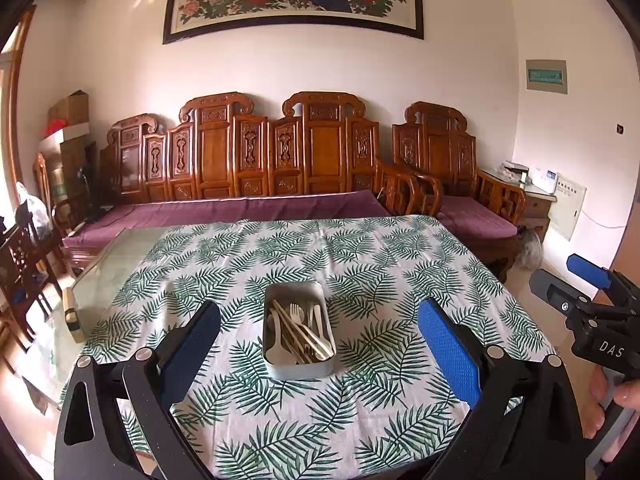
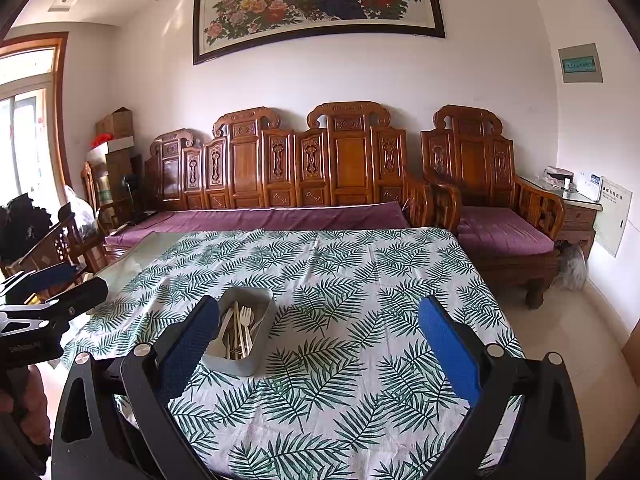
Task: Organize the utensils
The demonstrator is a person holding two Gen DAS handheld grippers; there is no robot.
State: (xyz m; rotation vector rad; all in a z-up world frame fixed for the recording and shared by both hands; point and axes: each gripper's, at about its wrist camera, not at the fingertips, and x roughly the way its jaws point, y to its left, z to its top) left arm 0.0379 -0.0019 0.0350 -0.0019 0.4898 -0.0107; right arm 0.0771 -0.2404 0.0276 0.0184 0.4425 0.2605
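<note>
A carved wooden sofa [image 2: 304,168] with purple cushions is set against a white wall [image 2: 500,76], a matching armchair [image 2: 488,196] beside it. A framed peony and peacock painting [image 2: 316,0] is hung above. Daylight is admitted through a wood-framed window [image 2: 28,120] at the left. Cardboard boxes [image 2: 116,136] are stacked in the corner. The floor [image 2: 580,320] is pale tile.

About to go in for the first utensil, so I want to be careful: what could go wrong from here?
1. The utensils lie crossed and piled in the tin; pulling one may drag others out.
2. The tin sits loose on the cloth, so a sideways knock could slide it.
3. The left gripper and right gripper, both open, hover close side by side; they could collide if both reach for the tin.
</note>
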